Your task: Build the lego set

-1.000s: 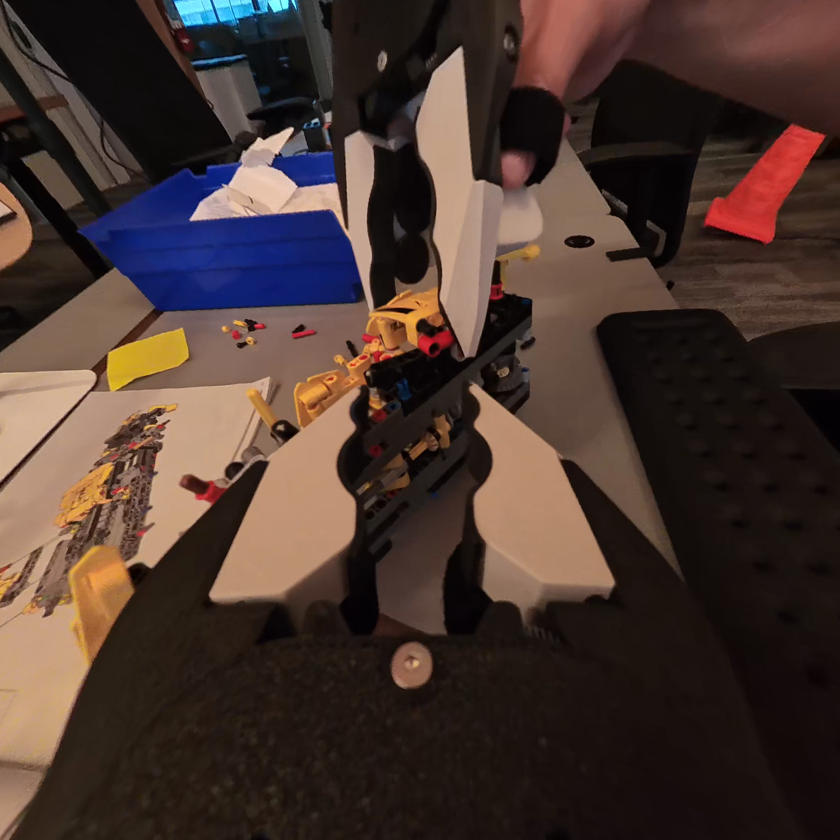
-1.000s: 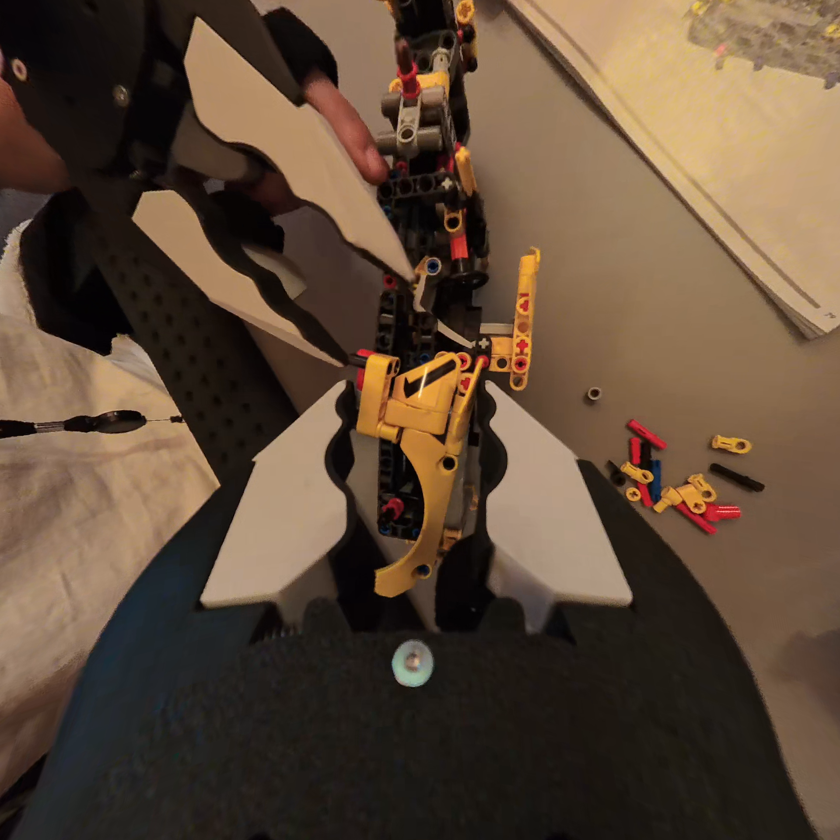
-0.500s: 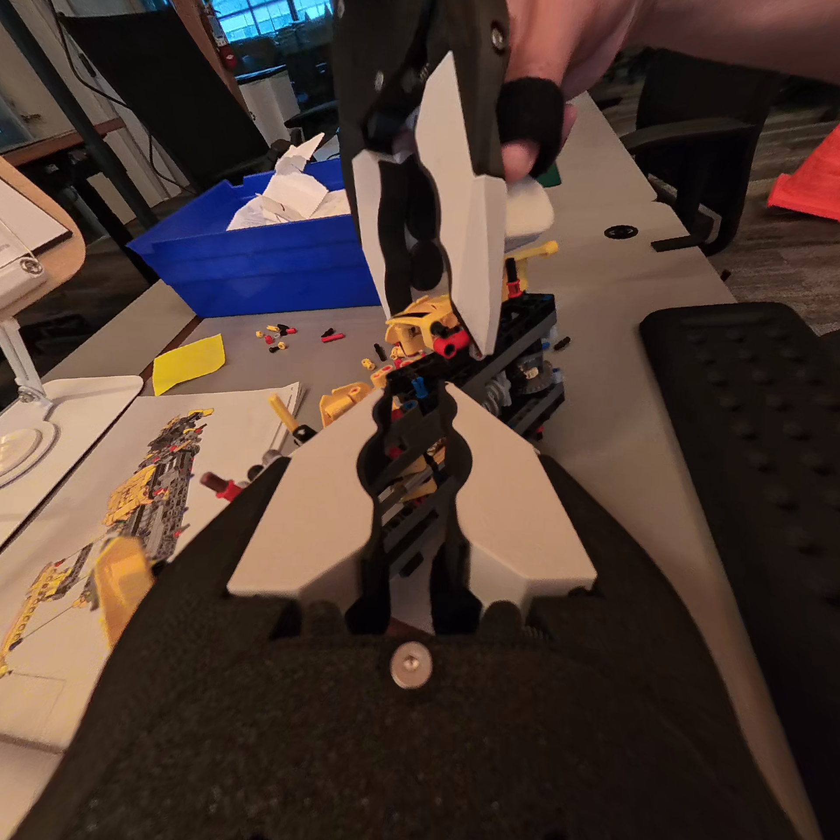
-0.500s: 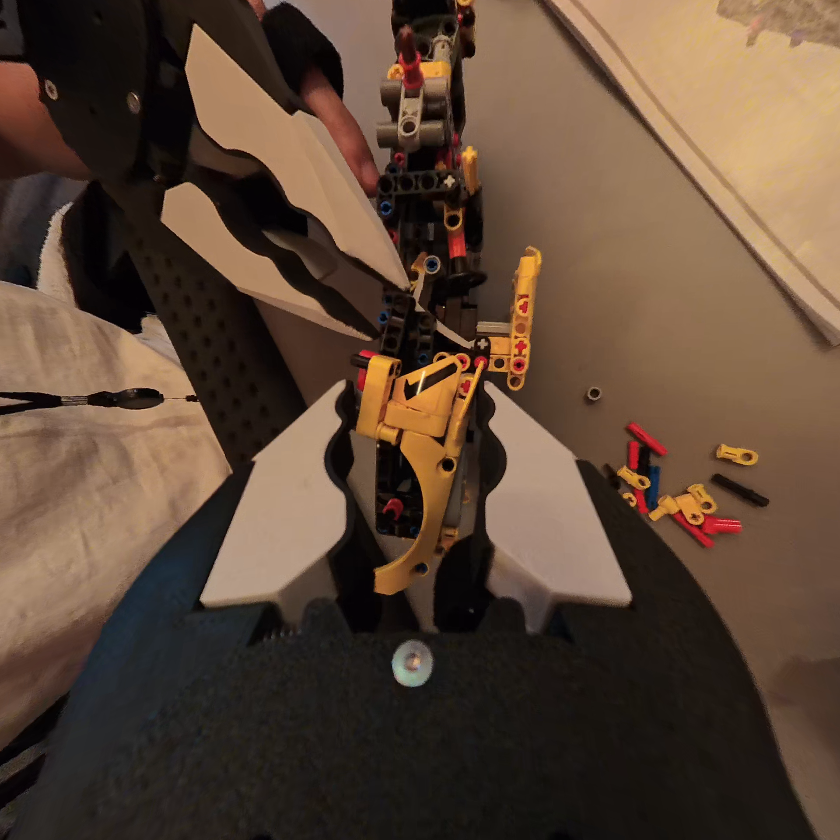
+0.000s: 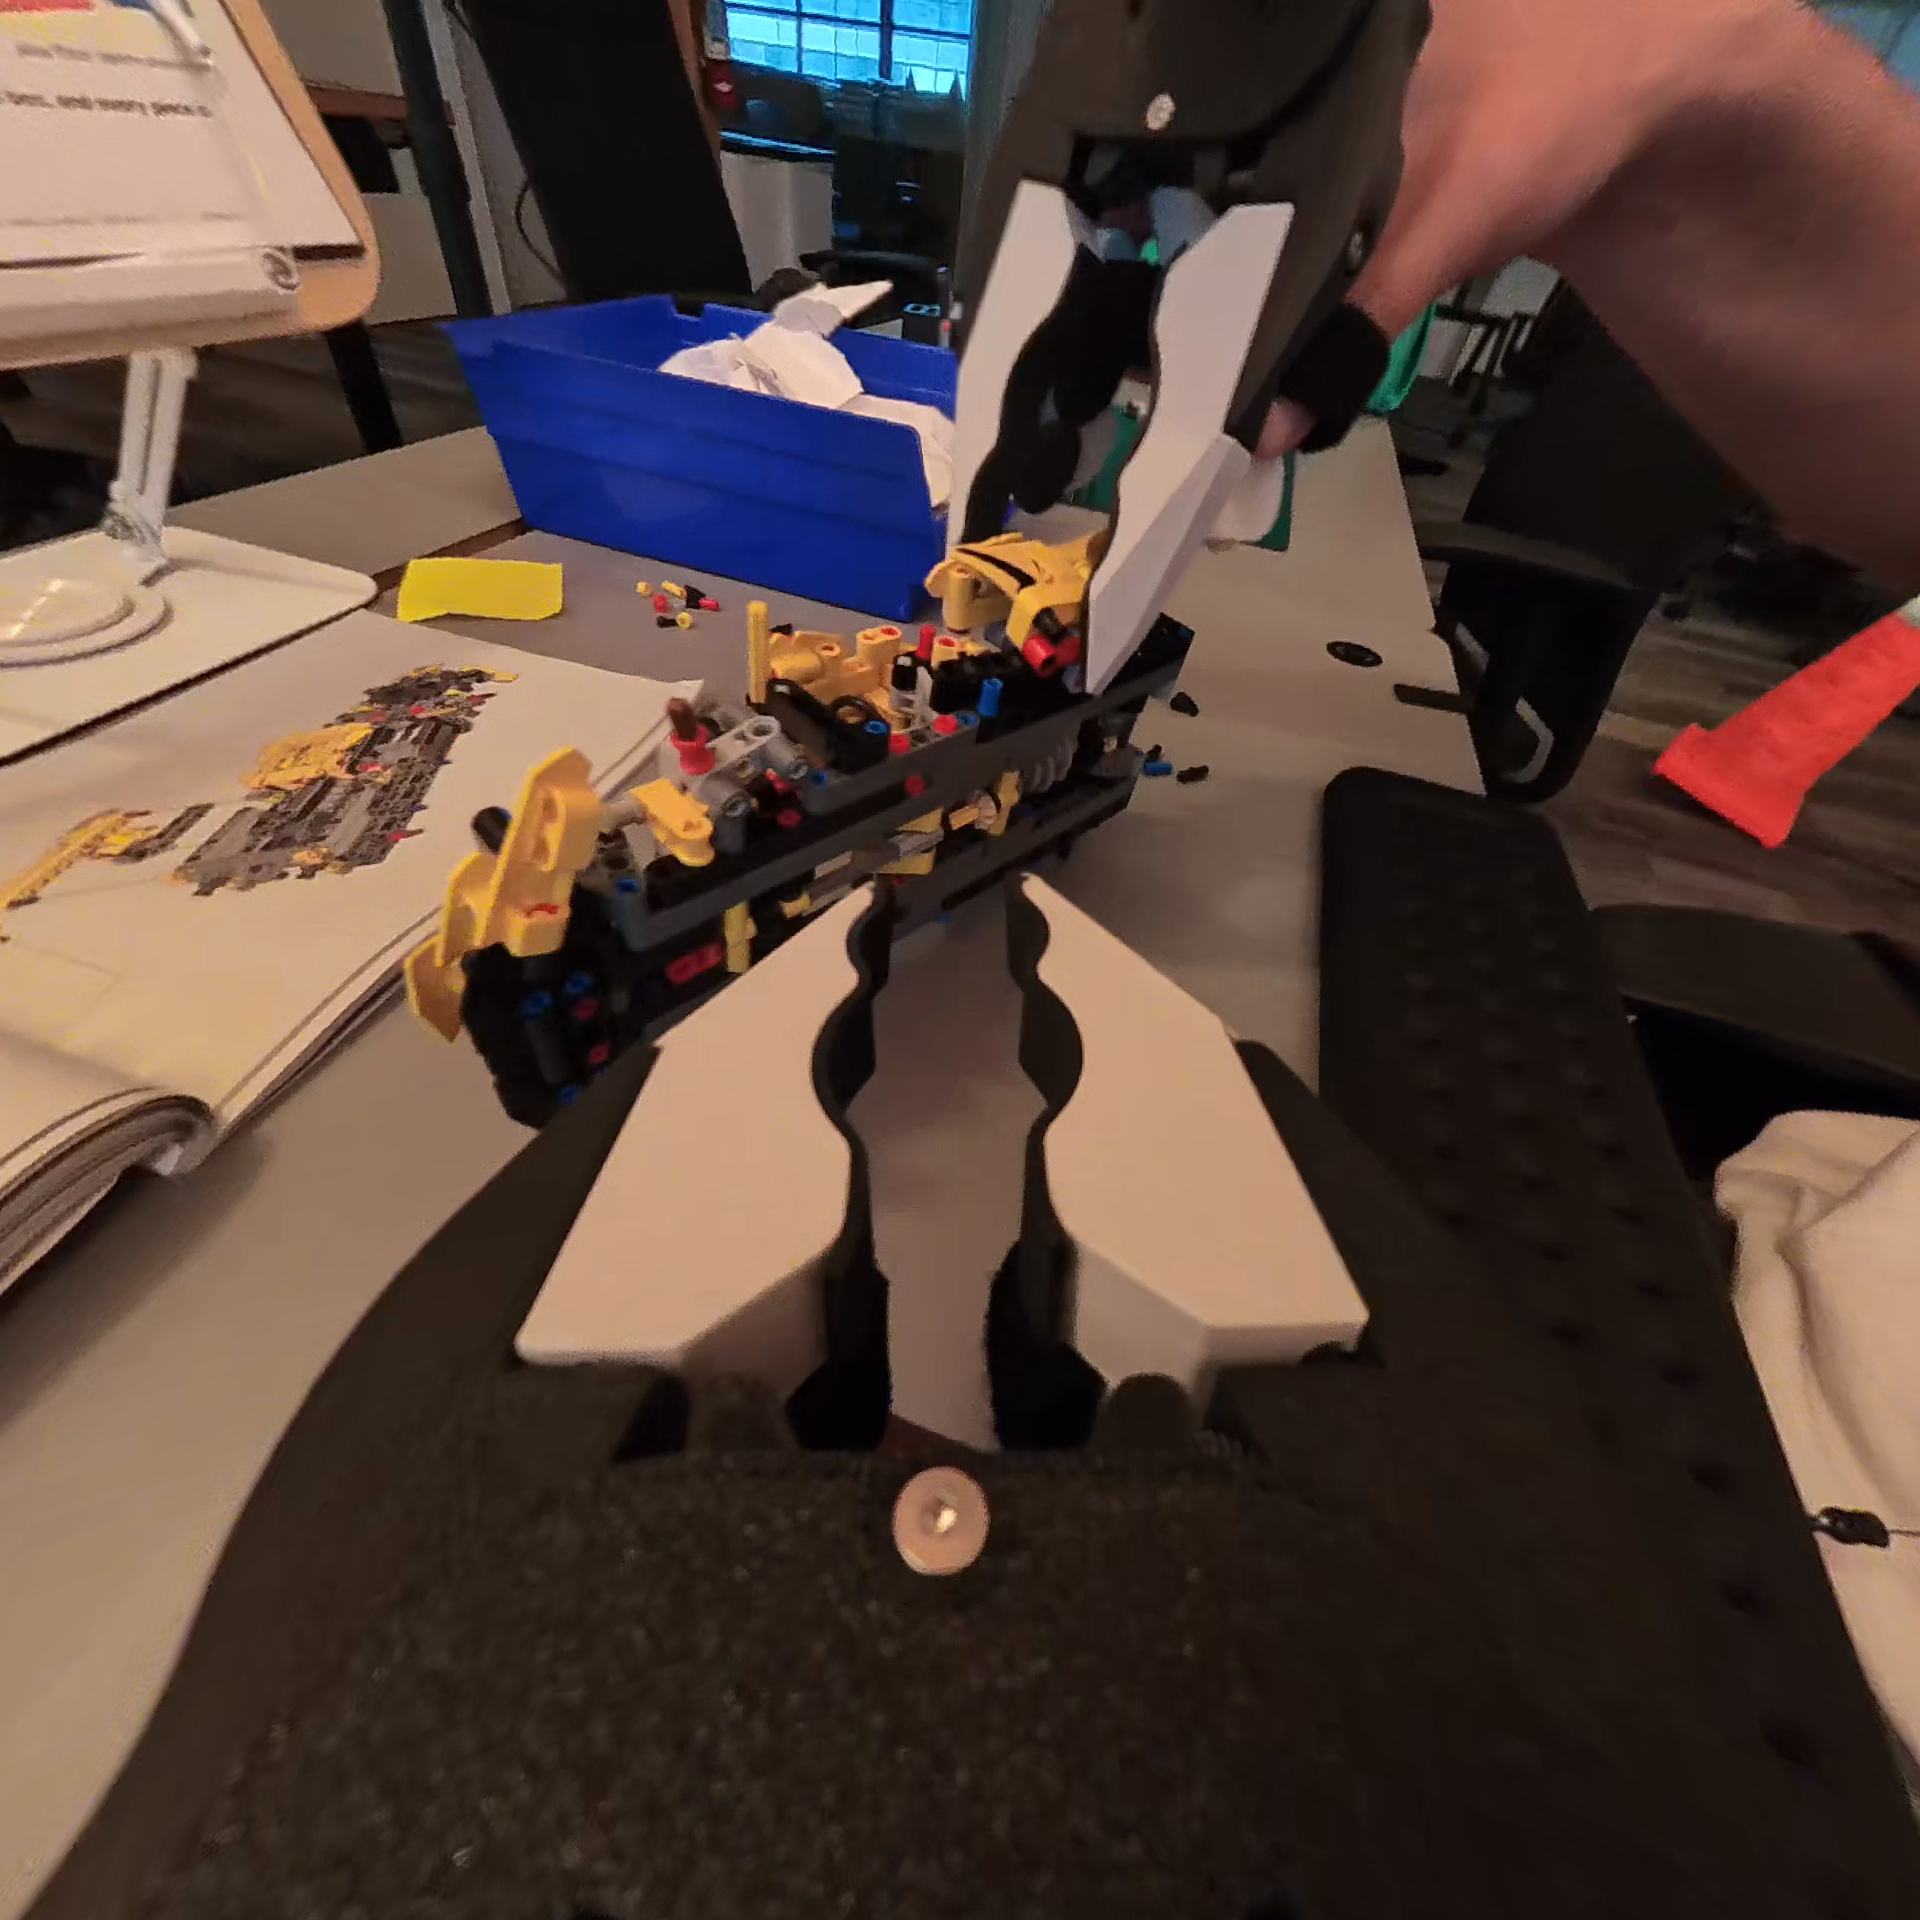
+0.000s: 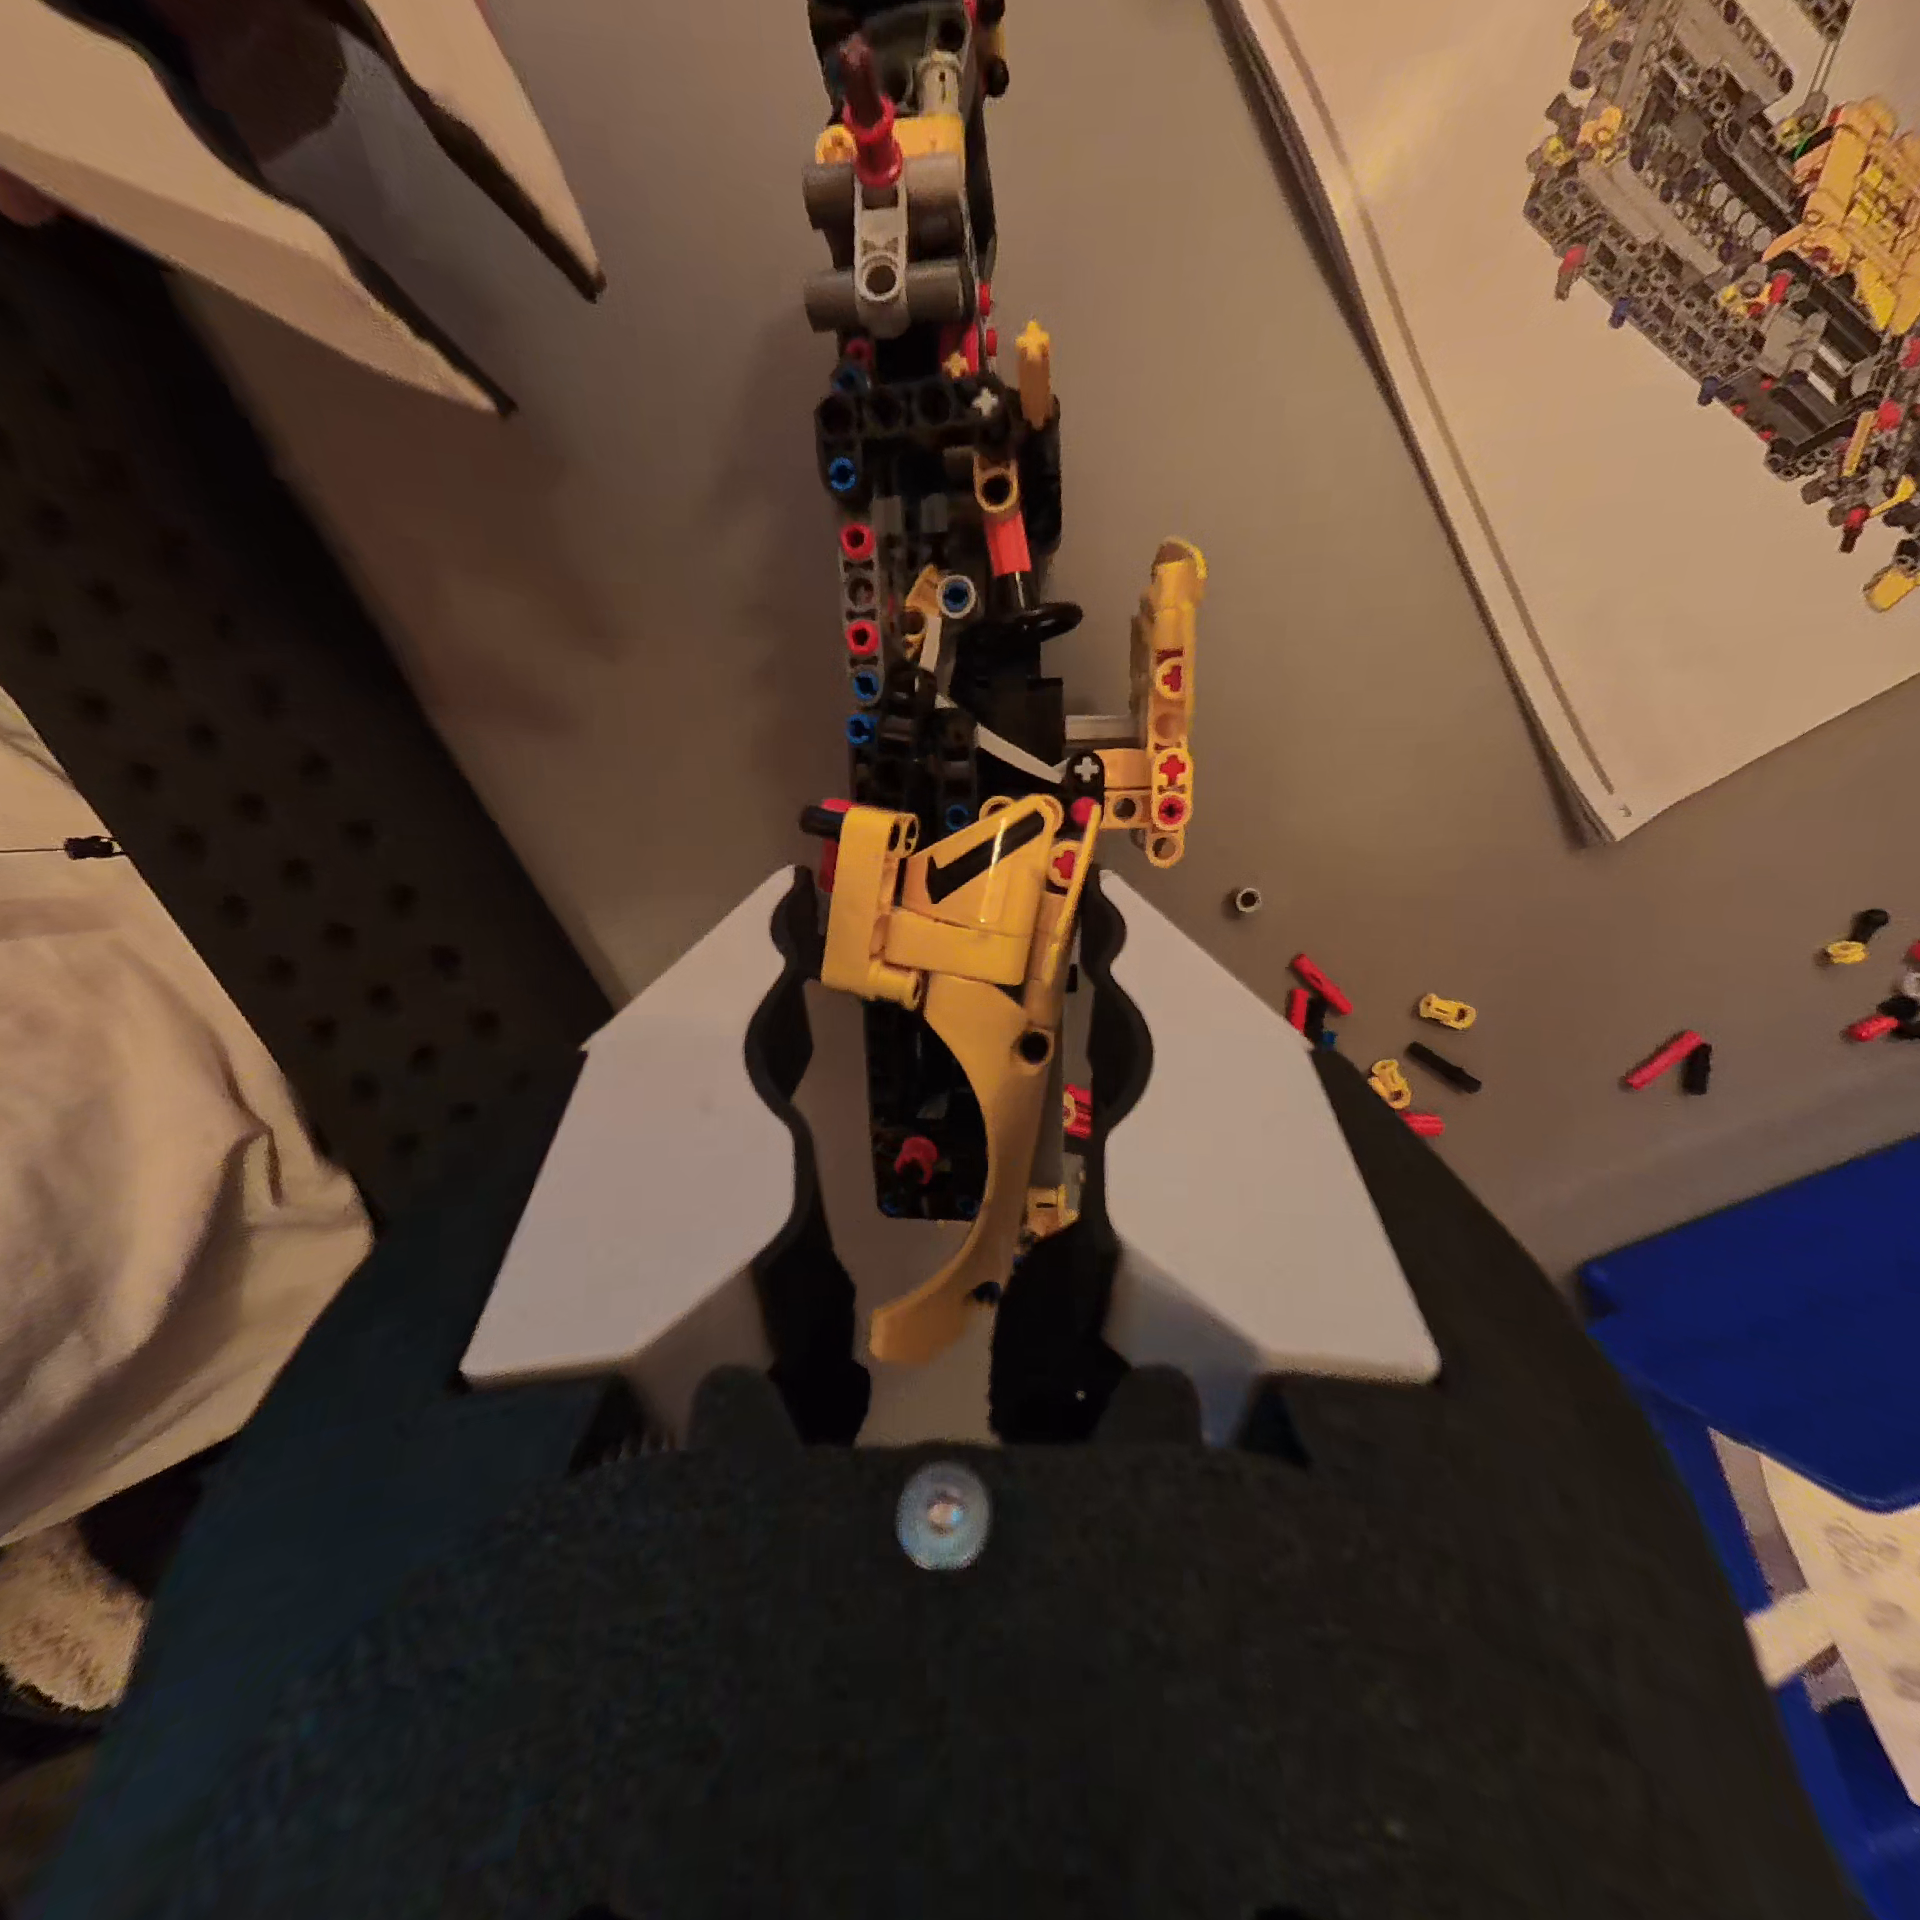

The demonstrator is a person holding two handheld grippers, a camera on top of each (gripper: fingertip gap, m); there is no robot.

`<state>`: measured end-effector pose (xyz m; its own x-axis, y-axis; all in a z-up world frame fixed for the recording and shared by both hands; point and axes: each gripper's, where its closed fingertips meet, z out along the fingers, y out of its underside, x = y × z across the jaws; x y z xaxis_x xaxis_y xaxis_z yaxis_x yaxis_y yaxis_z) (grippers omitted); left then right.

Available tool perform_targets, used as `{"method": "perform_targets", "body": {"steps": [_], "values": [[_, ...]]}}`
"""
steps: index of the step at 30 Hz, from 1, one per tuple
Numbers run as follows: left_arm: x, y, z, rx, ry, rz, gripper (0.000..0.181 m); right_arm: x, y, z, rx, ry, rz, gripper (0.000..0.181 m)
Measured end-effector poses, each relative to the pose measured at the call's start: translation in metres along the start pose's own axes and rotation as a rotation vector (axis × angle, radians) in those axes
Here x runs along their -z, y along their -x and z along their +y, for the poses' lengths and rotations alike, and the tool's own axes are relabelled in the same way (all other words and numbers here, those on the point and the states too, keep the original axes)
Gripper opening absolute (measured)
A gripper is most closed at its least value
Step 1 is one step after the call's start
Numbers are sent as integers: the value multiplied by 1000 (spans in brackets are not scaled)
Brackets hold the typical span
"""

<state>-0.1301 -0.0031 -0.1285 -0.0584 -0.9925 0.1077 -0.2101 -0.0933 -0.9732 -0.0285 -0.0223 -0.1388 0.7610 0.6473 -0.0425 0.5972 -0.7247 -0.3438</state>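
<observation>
Left wrist view is showing, at its left edge, an open paper instruction booklet lying on the grey tabletop, its page picturing the yellow-and-black machine being built. Beside it, the long black-and-yellow Technic-style lego chassis is sitting half on the booklet, half on the tabletop, bristling with red and blue pins. Behind it, a blue plastic bin is holding crumpled white bags, and a scatter of small loose pins is waiting in front of it. The left hand-held gripper is hovering just short of the chassis, released and empty. Farther right, the right hand-held gripper is coming down on the far end; in the right wrist view it is clenching the chassis at its curved yellow fender panel. Judging by the booklet, the frame is well advanced, but bodywork, wheels and the loose pins are still to be fitted.
</observation>
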Motion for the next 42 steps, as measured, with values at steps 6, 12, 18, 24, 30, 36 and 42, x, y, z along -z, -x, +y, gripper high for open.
{"method": "perform_targets", "body": {"steps": [6, 12, 18, 24, 30, 36, 42], "values": [[1, 13, 2, 104, -8, 4, 21, 1, -3, 5, 6, -12, 44, 52], [-2, 9, 4, 79, 7, 6, 21, -10, 7, 13, -25, -25, -60, 68], [-6, 11, 11, 47, 40, -17, 21, -10, 8, 15, -2, 7, -72, 53], [-11, 5, 7, -26, 49, -7, 25, -8, -4, 11, -139, -58, -272, 52], [-45, 0, -5, -213, 89, -77, 27, -8, -10, 11, -159, -32, -368, 53], [-73, -1, -12, -257, 115, -43, 24, -9, -9, 9, -140, -43, -344, 53], [-78, -7, -22, -273, 116, 2, 31, -9, -9, 8, -159, -101, -378, 54]]}}
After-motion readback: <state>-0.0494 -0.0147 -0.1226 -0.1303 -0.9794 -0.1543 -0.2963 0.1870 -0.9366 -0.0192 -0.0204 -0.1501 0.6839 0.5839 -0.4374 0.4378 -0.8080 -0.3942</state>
